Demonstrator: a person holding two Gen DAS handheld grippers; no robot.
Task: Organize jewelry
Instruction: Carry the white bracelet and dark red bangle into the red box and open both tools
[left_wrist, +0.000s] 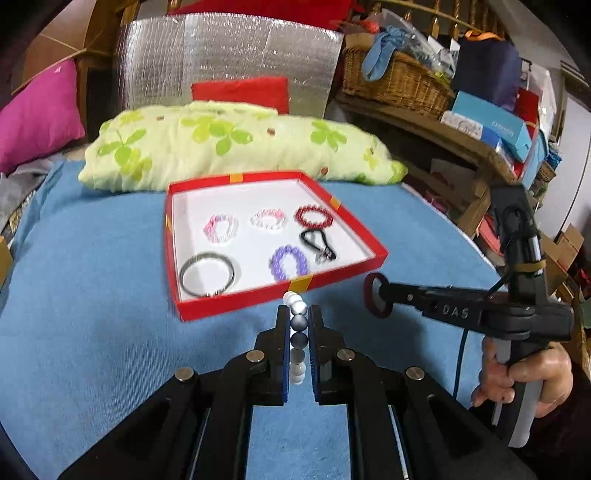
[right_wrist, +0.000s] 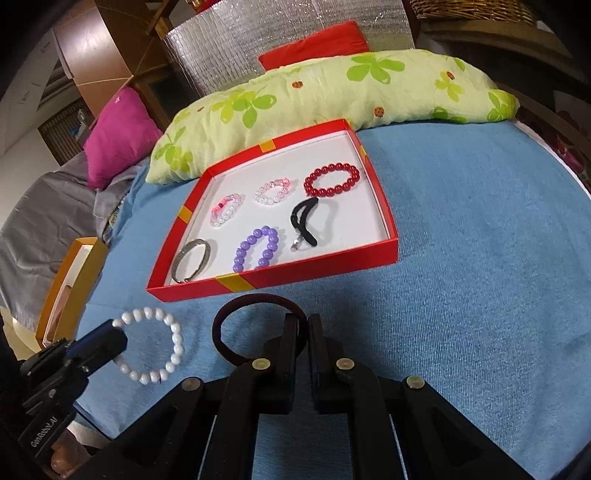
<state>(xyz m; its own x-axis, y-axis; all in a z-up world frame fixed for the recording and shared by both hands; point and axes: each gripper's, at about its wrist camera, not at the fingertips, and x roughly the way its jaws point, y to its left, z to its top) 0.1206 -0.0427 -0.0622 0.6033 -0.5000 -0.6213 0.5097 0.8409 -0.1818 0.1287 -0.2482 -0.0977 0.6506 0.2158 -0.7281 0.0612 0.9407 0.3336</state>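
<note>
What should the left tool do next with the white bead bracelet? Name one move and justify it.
Probably carry it forward over the red box and lower it onto the bare white floor at the near right corner. The left tool is shut on the white bead bracelet, and that corner is unoccupied.

— Where are your two claws?

— My left gripper (left_wrist: 299, 321) points down at a slant, jaws pinched on the white bead bracelet (left_wrist: 297, 332). My right gripper (right_wrist: 303, 325) tilts down more steeply, jaws clamped on the dark red hair tie (right_wrist: 236, 317).

— And the hand?

— My right hand (left_wrist: 524, 376) wraps the handle.
</note>
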